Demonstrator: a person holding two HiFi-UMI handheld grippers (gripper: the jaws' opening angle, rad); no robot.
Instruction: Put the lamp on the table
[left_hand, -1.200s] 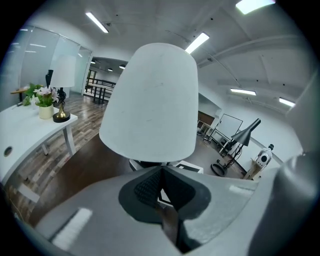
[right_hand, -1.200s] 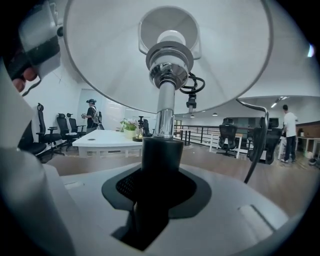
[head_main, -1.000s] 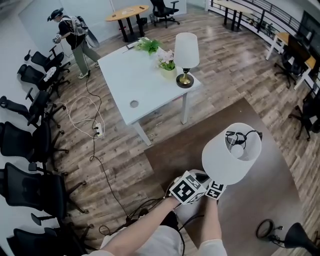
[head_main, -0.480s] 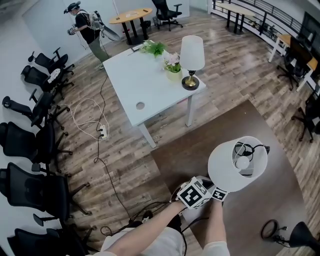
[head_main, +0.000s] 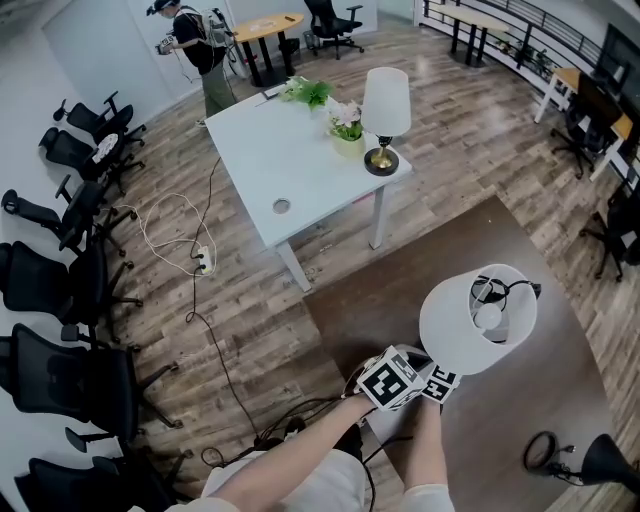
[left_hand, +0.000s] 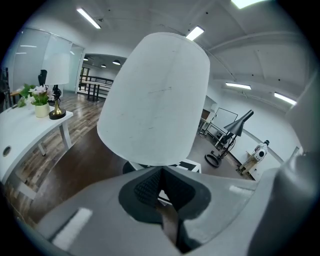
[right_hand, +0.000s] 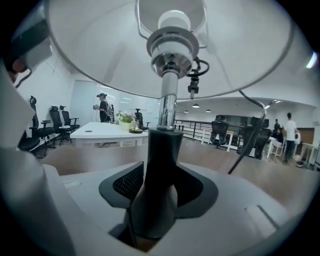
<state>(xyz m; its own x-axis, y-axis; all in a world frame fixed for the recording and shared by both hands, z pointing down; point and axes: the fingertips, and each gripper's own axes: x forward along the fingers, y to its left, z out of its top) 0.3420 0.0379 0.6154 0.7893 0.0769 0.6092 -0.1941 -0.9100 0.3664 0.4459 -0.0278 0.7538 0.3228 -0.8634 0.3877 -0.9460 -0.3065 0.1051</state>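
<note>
I carry a white-shaded lamp (head_main: 478, 318) low in front of me, over the brown rug. My right gripper (right_hand: 159, 187) is shut on its dark stem (right_hand: 162, 150), just below the chrome socket (right_hand: 171, 47). Its shade (left_hand: 155, 100) fills the left gripper view. My left gripper (left_hand: 160, 187) sits close beside the right one with its jaws together, and I cannot make out anything between them. The white table (head_main: 270, 160) stands a few steps ahead. A second white lamp (head_main: 385, 105) stands on its near right corner.
A flower pot (head_main: 347, 125) and a green plant (head_main: 308, 93) stand on the table beside that lamp. Black office chairs (head_main: 60, 290) line the left wall. Cables (head_main: 175, 230) trail across the wood floor. A person (head_main: 200, 40) stands behind the table. A black lamp (head_main: 600, 460) lies at the bottom right.
The lamp stays held in the right gripper, nearly in the same place. The person behind the table has walked to the right. My view has shifted slightly.
</note>
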